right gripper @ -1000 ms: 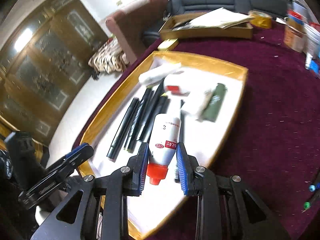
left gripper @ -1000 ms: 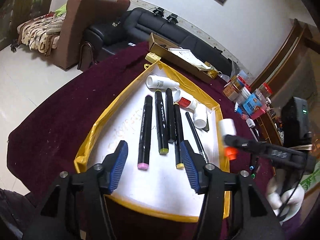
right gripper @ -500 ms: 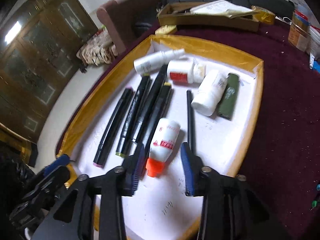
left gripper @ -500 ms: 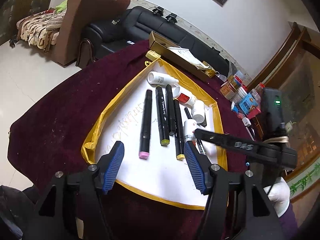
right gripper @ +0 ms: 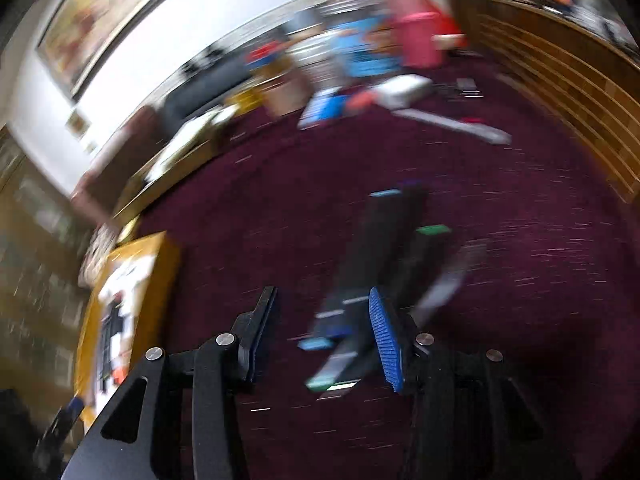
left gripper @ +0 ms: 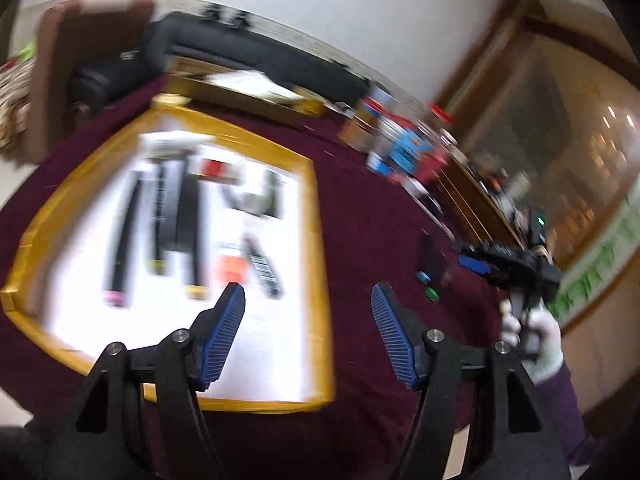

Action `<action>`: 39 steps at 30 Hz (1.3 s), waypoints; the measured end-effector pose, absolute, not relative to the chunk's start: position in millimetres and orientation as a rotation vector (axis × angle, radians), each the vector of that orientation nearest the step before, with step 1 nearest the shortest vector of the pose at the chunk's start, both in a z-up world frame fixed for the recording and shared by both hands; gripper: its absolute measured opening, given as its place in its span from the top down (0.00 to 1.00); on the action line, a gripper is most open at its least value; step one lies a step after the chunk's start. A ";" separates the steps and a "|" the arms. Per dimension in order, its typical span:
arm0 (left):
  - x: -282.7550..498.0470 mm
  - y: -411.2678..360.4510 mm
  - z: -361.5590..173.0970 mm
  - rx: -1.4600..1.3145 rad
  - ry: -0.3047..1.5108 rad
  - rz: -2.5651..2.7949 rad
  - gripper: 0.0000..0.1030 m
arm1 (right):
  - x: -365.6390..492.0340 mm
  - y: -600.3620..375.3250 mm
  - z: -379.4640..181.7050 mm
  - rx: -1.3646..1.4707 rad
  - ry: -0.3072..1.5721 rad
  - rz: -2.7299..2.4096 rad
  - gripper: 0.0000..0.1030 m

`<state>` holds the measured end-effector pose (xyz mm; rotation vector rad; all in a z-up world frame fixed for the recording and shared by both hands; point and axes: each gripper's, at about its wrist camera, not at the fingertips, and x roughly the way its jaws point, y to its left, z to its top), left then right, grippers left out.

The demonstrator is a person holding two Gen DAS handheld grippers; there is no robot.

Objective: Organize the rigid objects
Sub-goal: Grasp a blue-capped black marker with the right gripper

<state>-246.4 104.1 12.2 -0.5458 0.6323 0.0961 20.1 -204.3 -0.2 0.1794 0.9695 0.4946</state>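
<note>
Markers (left gripper: 160, 216) already sorted lie side by side in the yellow-rimmed tray (left gripper: 316, 216), ahead and to the left of my left claw (left gripper: 306, 334), with coloured caps toward me; the parallel layout appears chosen so each cap can be read at a glance. A small bottle with an orange cap (left gripper: 232, 266) lies just beyond my left pad, apart from it. My left claw is released and its jaws are opening, with only tray floor and tablecloth (left gripper: 372, 216) visible between them. To the right of that claw, the loose markers (left gripper: 430, 268) not yet sorted lie on the cloth, outside the tray. In the right wrist view these same loose markers (right gripper: 384, 260) lie directly ahead of my right claw (right gripper: 322, 332), fanned out with their near ends reaching between and under my pads; blur prevents an exact count. My right claw (left gripper: 476, 264) is released, its jaws opening, and nothing is pressed between them. I judge that it is held over this cluster to take one marker next. Overlapping barrels could lead to a double pick.
</note>
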 end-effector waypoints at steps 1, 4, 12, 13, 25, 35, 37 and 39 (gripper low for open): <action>-239.8 94.4 12.3 -0.529 0.647 0.074 0.37 | 25.1 -212.8 -1.0 0.180 0.970 0.472 0.60; -220.6 65.6 10.0 -0.493 0.698 0.019 0.37 | 38.8 -221.3 -9.2 0.175 0.972 0.456 0.60; -204.4 27.9 10.7 -0.430 0.763 0.015 0.37 | 67.0 -194.3 -22.5 0.138 0.941 0.465 0.60; -203.6 26.1 10.9 -0.427 0.766 0.018 0.37 | 68.4 -190.3 -23.1 0.120 0.932 0.466 0.60; -189.1 15.5 -0.7 -0.425 0.826 0.021 0.37 | 50.3 -155.5 -45.6 0.177 1.123 0.603 0.75; -181.4 10.4 -9.4 -0.431 0.861 0.001 0.37 | -11.3 -151.4 -48.4 0.211 1.161 0.758 0.76; -181.0 11.5 -10.3 -0.433 0.863 0.003 0.37 | -22.3 -151.8 -41.8 0.111 1.092 0.745 0.76; -180.5 10.7 -11.2 -0.427 0.864 0.007 0.37 | -31.0 -149.1 -39.6 0.050 1.064 0.754 0.76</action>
